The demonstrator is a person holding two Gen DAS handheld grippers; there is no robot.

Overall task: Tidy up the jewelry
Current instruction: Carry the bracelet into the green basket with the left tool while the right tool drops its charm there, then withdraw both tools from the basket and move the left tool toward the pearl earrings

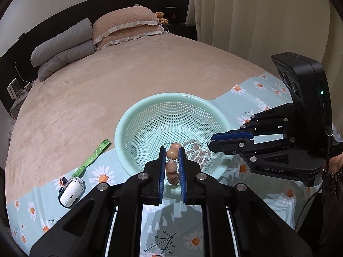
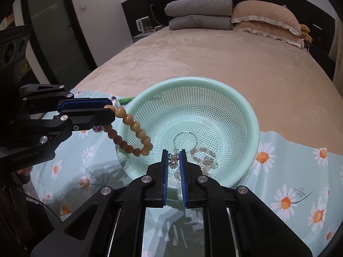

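A colander basket [image 2: 253,132] sits on a cloth [image 2: 289,171] spread over the bed [image 1: 107,81]; bracelets [image 2: 203,156] lie inside it; a beaded bracelet [image 2: 133,132] hangs over its left rim; pillows [image 1: 126,27] lie behind.

"DAS" on right gripper [image 1: 211,141]

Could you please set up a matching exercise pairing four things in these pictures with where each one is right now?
Things:
1. tan bead bracelet
2. pale pink bead bracelet
3. white case
4. green ribbon

Places:
A. lying on the floral cloth, left of the basket
B. hanging from the left gripper over the basket rim
C. stretching from the cloth onto the bedspread
D. resting inside the mint basket

Pairs: 1-B, 2-D, 3-A, 4-C
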